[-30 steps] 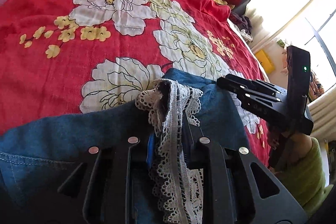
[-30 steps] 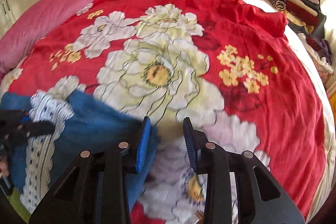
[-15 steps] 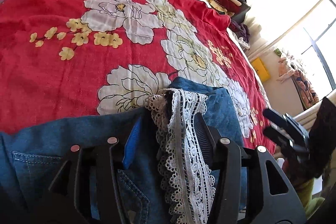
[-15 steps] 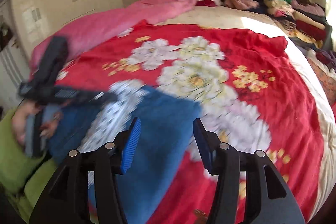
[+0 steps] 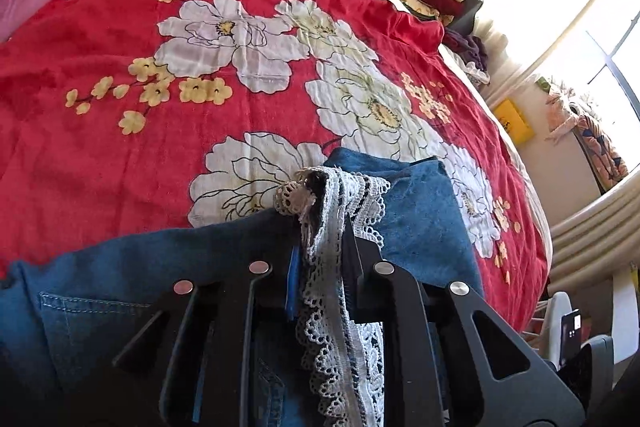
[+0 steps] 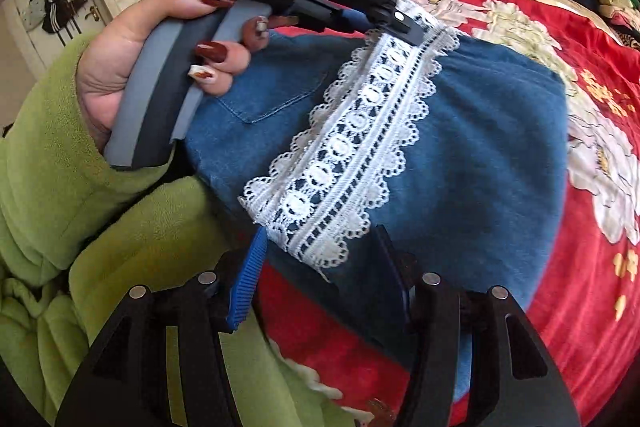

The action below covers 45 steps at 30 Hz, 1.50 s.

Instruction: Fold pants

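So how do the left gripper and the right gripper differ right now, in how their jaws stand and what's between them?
The left gripper is closing its jaws on the lace trim at the far end of the pants; the right gripper has wide jaws, opening, around the near end without pressing it. A hand shows on the left gripper; none shows on the right gripper. Both are black with blue pads.

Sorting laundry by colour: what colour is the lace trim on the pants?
White lace trim on blue denim pants; clearest in the right wrist view.

Matt denim pants [image 6: 460,131], openwork lace trim [image 6: 352,147].
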Each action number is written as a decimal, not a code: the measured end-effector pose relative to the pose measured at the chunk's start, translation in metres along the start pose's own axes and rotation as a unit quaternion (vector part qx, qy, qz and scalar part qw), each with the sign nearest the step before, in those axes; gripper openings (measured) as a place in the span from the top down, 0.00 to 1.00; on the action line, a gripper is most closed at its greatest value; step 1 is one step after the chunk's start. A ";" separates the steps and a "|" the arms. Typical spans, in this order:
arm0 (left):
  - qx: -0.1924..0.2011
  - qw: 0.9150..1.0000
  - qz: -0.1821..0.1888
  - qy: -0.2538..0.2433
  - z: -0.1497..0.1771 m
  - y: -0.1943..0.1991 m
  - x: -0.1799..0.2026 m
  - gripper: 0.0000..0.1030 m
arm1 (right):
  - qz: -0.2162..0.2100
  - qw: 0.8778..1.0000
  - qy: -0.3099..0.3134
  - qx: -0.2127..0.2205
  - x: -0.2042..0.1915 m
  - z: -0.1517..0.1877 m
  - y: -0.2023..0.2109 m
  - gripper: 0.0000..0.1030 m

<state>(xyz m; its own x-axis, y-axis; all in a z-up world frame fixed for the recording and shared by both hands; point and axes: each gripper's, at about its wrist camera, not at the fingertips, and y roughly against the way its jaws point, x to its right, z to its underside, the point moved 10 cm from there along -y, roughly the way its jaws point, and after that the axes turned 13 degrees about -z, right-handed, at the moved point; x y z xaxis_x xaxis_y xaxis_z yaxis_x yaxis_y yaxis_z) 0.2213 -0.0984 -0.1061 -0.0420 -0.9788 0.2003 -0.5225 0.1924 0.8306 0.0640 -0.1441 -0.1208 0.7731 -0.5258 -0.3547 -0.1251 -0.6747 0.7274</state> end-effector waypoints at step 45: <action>0.000 0.992 -0.069 -0.108 0.121 0.063 0.010 0.56 | 0.088 0.988 -0.101 0.076 0.051 0.020 0.083 0.20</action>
<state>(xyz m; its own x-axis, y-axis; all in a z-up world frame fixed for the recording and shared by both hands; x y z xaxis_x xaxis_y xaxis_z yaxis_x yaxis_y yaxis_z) 0.0853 -0.1045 -0.1146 -0.1520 -0.9879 -0.0323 -0.5362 0.0549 0.8423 0.0807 -0.2375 -0.0906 0.5926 -0.7245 -0.3521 -0.3503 -0.6254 0.6973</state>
